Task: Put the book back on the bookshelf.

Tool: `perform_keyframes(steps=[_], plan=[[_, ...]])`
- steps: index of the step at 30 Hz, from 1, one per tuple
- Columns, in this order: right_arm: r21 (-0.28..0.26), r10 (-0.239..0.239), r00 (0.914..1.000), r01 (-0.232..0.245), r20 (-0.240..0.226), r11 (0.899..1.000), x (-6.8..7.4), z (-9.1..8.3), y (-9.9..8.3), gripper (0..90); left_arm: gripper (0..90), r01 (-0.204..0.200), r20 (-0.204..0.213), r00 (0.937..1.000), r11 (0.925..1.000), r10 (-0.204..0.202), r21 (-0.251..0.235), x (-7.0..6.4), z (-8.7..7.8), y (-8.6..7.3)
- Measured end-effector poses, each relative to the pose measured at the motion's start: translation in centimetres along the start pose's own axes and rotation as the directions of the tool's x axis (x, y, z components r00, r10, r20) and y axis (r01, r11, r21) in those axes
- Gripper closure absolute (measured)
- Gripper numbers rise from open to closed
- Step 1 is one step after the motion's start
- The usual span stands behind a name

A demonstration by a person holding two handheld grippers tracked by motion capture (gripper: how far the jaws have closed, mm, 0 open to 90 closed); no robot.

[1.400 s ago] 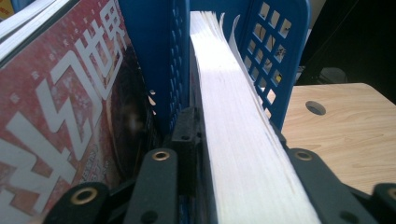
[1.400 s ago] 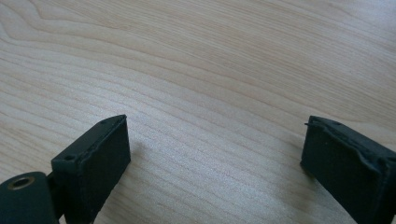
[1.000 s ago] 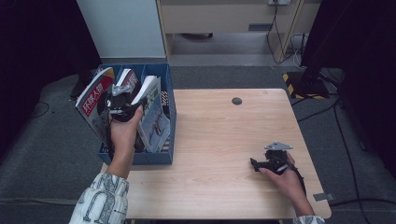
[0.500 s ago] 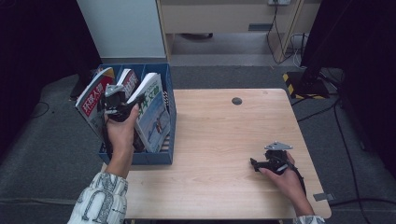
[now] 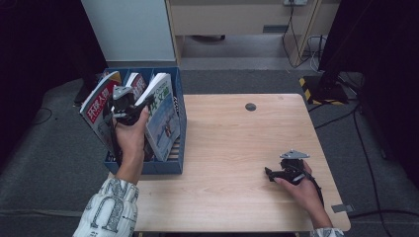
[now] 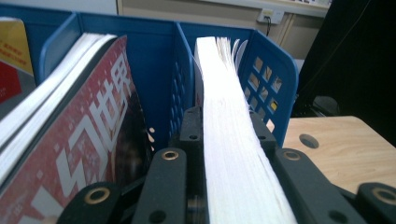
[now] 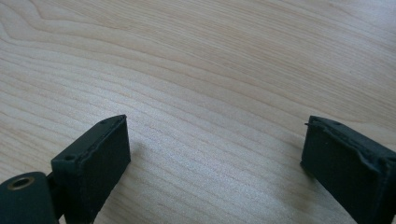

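A blue file box (image 5: 143,169) stands at the table's left edge with several magazines upright in its slots. My left gripper (image 5: 126,106) is shut on the top page edge of a thick white-and-blue magazine (image 5: 163,116) in the right slot. In the left gripper view the jaws (image 6: 226,121) clamp its white page block (image 6: 233,158). A red-covered magazine (image 6: 93,140) leans beside it on the left. My right gripper (image 5: 271,174) rests open at the table's front right, with bare wood between its jaws (image 7: 215,140).
Another red-and-yellow magazine (image 5: 99,101) leans out over the box's left side. A dark round grommet (image 5: 250,106) sits near the wooden table's (image 5: 232,143) far edge. Cables and a yellow-black striped base (image 5: 316,86) lie on the floor beyond.
The white-and-blue magazine has risen and shows more of its cover, held by my left gripper, which shifted only slightly. The right gripper has stayed put.
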State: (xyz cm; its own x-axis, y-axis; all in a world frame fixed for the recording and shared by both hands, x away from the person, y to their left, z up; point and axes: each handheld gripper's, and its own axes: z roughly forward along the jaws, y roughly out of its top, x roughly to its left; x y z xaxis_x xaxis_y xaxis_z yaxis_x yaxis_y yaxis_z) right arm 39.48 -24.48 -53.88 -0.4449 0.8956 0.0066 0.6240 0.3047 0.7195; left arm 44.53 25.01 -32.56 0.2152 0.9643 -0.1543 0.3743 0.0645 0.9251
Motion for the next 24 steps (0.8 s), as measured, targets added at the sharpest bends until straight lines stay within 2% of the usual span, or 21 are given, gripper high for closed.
perform_keyframes(steps=[5,14,19,24], plan=[[0.000,0.000,1.0000,0.000,0.000,1.000,0.0,0.0,0.0,8.1,73.4,0.000,-0.004,1.0000,0.9997,0.000,-0.026,0.0,0.3,0.1],[-0.001,-0.003,1.0000,0.003,-0.001,1.000,0.0,0.0,0.0,8.1,73.4,0.027,-0.003,0.9996,0.9986,-0.027,-0.045,0.1,1.4,-0.4],[-0.001,-0.004,1.0000,0.004,-0.002,1.000,0.0,0.0,0.0,8.1,73.3,0.006,-0.008,0.9999,0.9989,-0.007,-0.046,-0.1,1.7,-0.7],[-0.001,-0.005,1.0000,0.005,-0.002,1.000,0.0,0.0,0.0,8.1,73.3,0.011,-0.003,0.9999,0.9986,-0.011,-0.052,0.1,1.8,-1.1]])
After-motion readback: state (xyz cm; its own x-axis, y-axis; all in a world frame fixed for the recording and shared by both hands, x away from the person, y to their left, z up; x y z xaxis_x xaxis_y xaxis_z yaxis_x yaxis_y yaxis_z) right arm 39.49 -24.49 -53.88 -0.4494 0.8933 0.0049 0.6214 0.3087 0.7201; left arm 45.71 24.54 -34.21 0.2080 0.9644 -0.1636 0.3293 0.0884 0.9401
